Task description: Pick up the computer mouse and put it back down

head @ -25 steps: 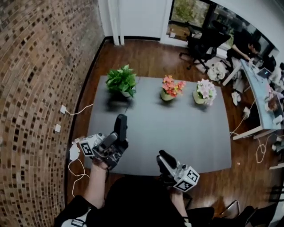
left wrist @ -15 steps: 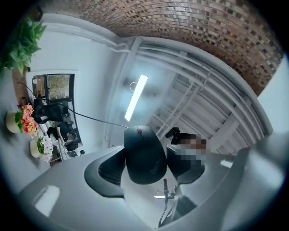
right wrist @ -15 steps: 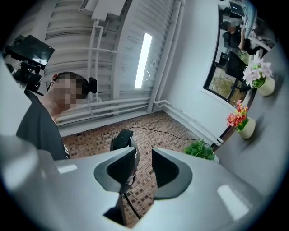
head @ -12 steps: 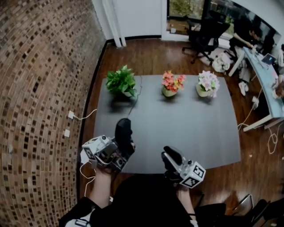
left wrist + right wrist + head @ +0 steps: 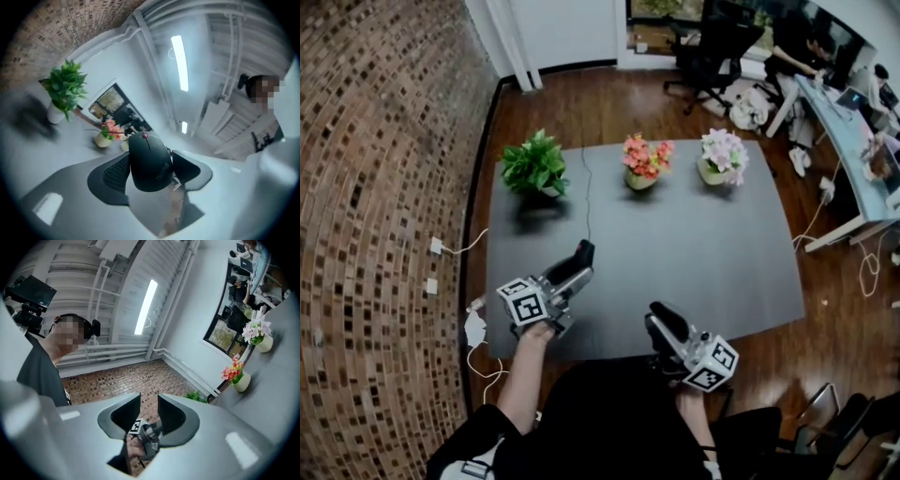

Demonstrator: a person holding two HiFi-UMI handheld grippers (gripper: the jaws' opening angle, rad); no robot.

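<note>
A black computer mouse (image 5: 582, 254) with a red scroll wheel sits between the jaws of my left gripper (image 5: 578, 260), which is shut on it over the near left part of the grey table (image 5: 703, 244). In the left gripper view the mouse (image 5: 149, 161) fills the gap of the left gripper (image 5: 151, 155), a pad against each of its sides. Whether it touches the table I cannot tell. A thin black cable (image 5: 587, 192) runs from the mouse toward the far edge. My right gripper (image 5: 662, 317) hovers at the near edge; the right gripper (image 5: 149, 407) is open with nothing between its jaws.
Three pots line the far side of the table: a green plant (image 5: 534, 164), orange-pink flowers (image 5: 642, 159) and white-pink flowers (image 5: 722, 153). A brick wall (image 5: 375, 187) runs along the left with sockets (image 5: 436, 246). An office chair (image 5: 712, 47) and a desk (image 5: 848, 122) stand at the back right.
My left gripper has come down toward the table with the mouse and tipped from pointing upward to about level. The right gripper has shifted only slightly.
</note>
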